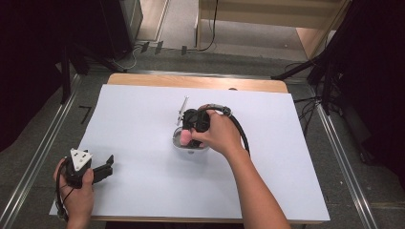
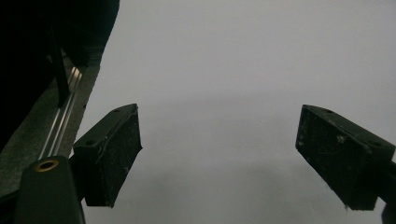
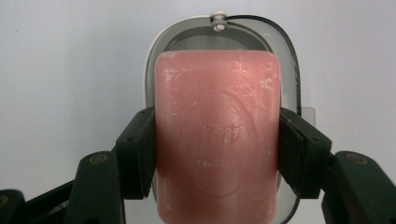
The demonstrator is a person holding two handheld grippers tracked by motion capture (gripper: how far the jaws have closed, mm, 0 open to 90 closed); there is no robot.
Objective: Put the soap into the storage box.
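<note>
Right gripper point(image 3: 217, 154) clamps the pink soap bar point(image 3: 217, 140) over its open soap case point(image 3: 289, 70), apparently for placement requiring centred lowering; left gripper point(image 2: 219, 158) idles wide.

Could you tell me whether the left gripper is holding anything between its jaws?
No, the left gripper has its jaws spread wide apart with just the plain white table cover between them.

A waxy pink soap bar point(image 3: 217, 140), scuffed with pale flecks, is showing an embossed stamp at centre frame. A glossy white plastic dish point(image 3: 150, 70) is sitting behind it. Matt black jaw pads (dusty, slightly rough) are pressing its sides; the matt white table sheet point(image 1: 143, 181) is lying smooth.
</note>
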